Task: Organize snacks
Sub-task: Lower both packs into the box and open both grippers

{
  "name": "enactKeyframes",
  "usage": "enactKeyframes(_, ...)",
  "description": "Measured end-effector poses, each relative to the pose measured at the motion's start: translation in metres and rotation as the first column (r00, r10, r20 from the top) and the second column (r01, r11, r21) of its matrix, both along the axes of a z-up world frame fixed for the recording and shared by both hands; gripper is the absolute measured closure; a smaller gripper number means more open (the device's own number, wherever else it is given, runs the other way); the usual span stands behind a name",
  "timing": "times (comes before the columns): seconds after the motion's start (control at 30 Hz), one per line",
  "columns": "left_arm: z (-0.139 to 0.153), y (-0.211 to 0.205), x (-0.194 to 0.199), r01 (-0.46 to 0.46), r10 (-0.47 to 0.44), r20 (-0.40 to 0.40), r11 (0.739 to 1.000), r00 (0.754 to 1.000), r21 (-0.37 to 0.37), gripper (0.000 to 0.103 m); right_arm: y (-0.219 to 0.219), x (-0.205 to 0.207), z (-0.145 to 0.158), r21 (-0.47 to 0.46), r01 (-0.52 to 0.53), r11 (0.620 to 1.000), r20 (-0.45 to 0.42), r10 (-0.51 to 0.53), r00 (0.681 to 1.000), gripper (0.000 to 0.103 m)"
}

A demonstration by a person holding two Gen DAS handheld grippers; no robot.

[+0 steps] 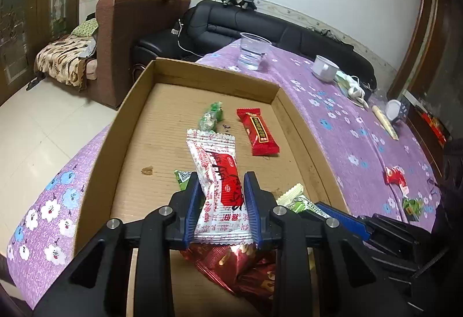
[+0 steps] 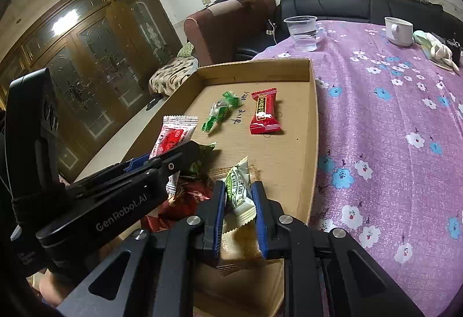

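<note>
A shallow cardboard tray [image 1: 214, 74] [image 2: 254, 65] lies on the purple flowered cloth. Inside it are a red bar [image 1: 259, 133] [image 2: 264, 111], a green twisted candy [image 1: 211, 117] [image 2: 221, 111], a green packet [image 1: 182, 178] and a shiny red bag [image 1: 240, 262] [image 2: 185, 198]. My left gripper [image 1: 222, 176] is shut on a white-and-red packet [image 1: 217, 172] [image 2: 173, 134], held just above the tray floor. My right gripper [image 2: 238, 185] is shut on a green-and-white packet [image 2: 238, 189] [image 1: 292, 192] near the tray's front right side. The two grippers sit close together, left beside right.
A clear plastic cup [image 1: 253, 51] [image 2: 302, 32] and a white mug [image 1: 324, 68] [image 2: 398, 30] stand on the cloth beyond the tray. Loose red [image 1: 395, 176] and green [image 1: 413, 207] wrappers lie on the cloth to the right. A black sofa [image 1: 260, 25] and a brown armchair [image 1: 130, 36] stand behind.
</note>
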State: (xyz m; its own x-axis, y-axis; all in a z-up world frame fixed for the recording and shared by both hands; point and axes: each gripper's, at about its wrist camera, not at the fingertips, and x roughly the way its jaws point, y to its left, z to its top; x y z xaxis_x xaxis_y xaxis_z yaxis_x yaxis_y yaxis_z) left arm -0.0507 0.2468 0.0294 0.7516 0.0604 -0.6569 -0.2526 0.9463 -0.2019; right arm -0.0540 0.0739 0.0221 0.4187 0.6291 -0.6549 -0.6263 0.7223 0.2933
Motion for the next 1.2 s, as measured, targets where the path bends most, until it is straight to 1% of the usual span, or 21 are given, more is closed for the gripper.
enactKeyframes(0.3, 0.001, -0.005, 0.000, 0.042, -0.042, 0.002, 0.999, 0.999, 0.000, 0.076, -0.002, -0.003, 0.002, 0.004, 0.006, 1.000, 0.016, -0.006, 1.000, 0.082)
enactKeyframes(0.43, 0.001, -0.004, 0.000, 0.043, -0.043, 0.002, 0.999, 0.999, -0.003, 0.072, -0.005, -0.003, 0.005, 0.014, 0.014, 1.000, 0.021, -0.014, 1.000, 0.077)
enactKeyframes(0.5, 0.002, -0.003, 0.000, 0.043, -0.043, 0.006, 0.999, 0.999, -0.005, 0.070, -0.009, -0.004, 0.007, 0.024, 0.026, 0.999, 0.030, -0.026, 0.999, 0.077)
enactKeyframes(0.53, 0.002, -0.003, -0.001, 0.046, -0.046, 0.013, 0.999, 0.999, -0.007, 0.067, -0.011, -0.004, 0.009, 0.030, 0.032, 0.999, 0.034, -0.033, 0.999, 0.077)
enactKeyframes(0.57, 0.003, -0.004, -0.003, 0.049, -0.049, 0.020, 0.999, 0.999, -0.007, 0.061, -0.012, -0.004, 0.010, 0.037, 0.039, 0.999, 0.037, -0.040, 0.998, 0.076)
enactKeyframes(0.67, 0.006, -0.004, -0.007, 0.054, -0.053, 0.045, 0.999, 0.998, -0.004, 0.054, -0.017, -0.004, 0.014, 0.054, 0.055, 0.997, 0.048, -0.058, 0.997, 0.075)
enactKeyframes(0.93, 0.008, -0.003, -0.009, 0.062, -0.061, 0.069, 0.998, 0.996, -0.016, 0.054, -0.019, -0.002, 0.016, 0.063, 0.072, 0.995, 0.054, -0.076, 0.996, 0.073)
enactKeyframes(1.03, 0.009, -0.001, -0.012, 0.056, -0.054, 0.084, 0.998, 0.995, -0.020, 0.053, -0.020, -0.001, 0.017, 0.068, 0.081, 0.994, 0.051, -0.085, 0.995, 0.071)
enactKeyframes(1.2, 0.012, 0.000, -0.017, 0.042, -0.041, 0.107, 0.999, 0.993, -0.014, 0.048, -0.026, 0.002, 0.023, 0.084, 0.113, 0.990, 0.037, -0.116, 0.993, 0.068)
